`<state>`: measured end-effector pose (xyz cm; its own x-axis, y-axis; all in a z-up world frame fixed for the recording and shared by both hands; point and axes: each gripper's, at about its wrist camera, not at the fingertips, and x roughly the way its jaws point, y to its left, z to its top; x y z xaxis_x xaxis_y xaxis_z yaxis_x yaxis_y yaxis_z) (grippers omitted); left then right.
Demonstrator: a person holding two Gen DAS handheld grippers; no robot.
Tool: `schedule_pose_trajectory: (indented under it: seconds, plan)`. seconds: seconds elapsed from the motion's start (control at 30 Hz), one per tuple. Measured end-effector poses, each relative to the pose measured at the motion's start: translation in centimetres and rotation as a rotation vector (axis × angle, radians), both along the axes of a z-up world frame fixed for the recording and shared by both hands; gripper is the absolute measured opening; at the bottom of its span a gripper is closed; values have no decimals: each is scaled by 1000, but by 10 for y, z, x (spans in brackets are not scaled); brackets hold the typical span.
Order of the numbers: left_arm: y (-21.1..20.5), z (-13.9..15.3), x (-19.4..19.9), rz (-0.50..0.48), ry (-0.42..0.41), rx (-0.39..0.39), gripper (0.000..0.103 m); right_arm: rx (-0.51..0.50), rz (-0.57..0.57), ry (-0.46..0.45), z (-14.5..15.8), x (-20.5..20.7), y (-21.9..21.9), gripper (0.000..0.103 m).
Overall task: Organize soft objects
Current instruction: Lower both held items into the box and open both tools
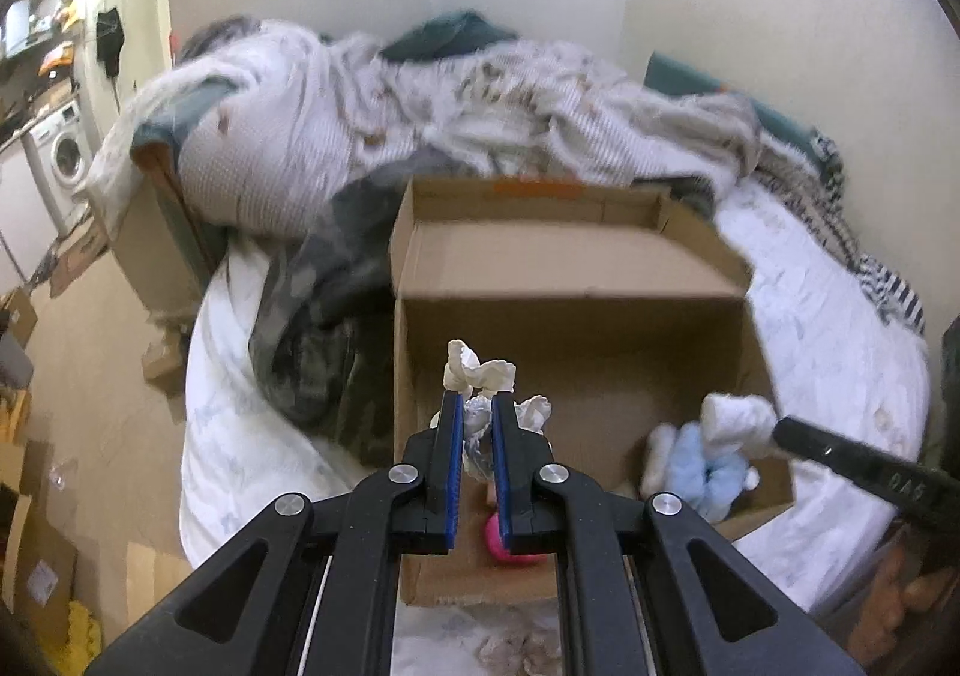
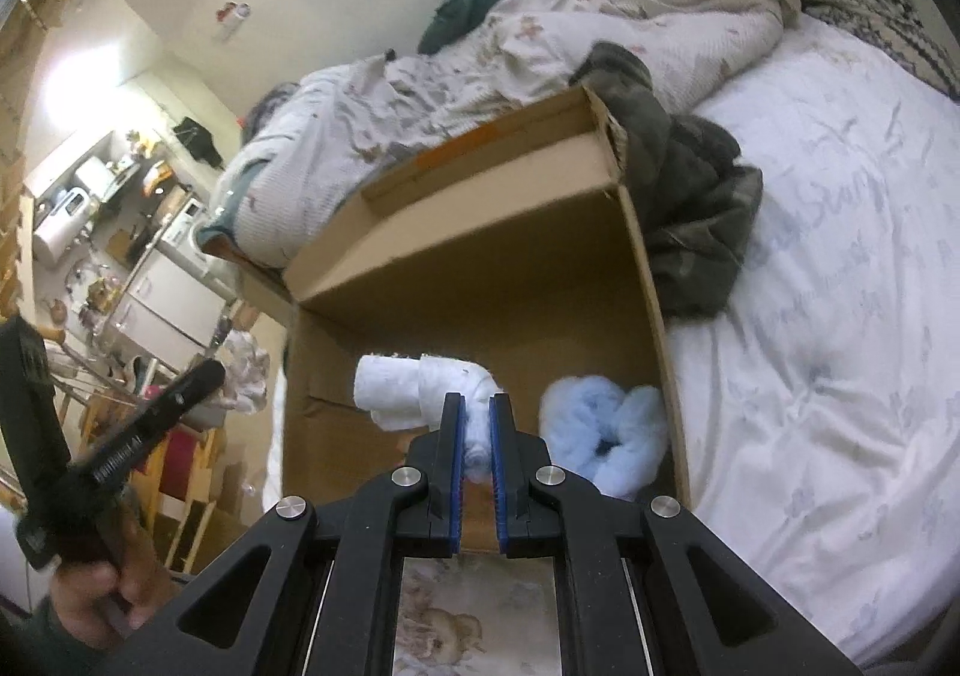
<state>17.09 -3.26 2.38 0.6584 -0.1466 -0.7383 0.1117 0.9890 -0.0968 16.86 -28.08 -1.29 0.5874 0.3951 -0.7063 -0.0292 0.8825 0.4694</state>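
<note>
Soft objects: a crumpled cream-white cloth point(image 1: 478, 376) in the left gripper point(image 1: 477, 406); a rolled white fluffy piece point(image 2: 414, 391) in the right gripper point(image 2: 477, 406); a light blue fluffy item point(image 2: 606, 430) lying inside the cardboard box point(image 2: 480, 280).
Left gripper: jaws clamped on the cream-white cloth, held above the box's near-left part; the cloth spills past the fingertips.
Right gripper: jaws pinched on the white fluffy piece, over the box interior, just left of the blue item.
Box: open-topped, sitting on the white bed sheet point(image 2: 840, 316), far flap folded up.
Box edges: right wall touches the blue item; a dark camouflage garment point(image 2: 690, 208) lies against the outside.
Open room: bare brown floor shows across the box's middle and far half.
Pink object point(image 1: 507, 541): partly hidden at the near wall.
Far side: rumpled blankets point(image 1: 420, 105) piled behind the box.
</note>
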Motion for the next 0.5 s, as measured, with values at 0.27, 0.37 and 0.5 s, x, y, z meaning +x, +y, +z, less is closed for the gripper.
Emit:
schedule_pose_trajectory:
  seconds: [0.27, 0.37, 0.5]
  plan:
    - [3, -14, 8, 3, 44, -36, 9, -35, 25, 35, -14, 12, 10, 10]
    - [1, -20, 12, -7, 73, -43, 9, -48, 42, 47, -17, 14, 15, 10]
    - [-2, -26, 13, -3, 96, -43, 9, -61, 51, 63, -21, 16, 18, 10]
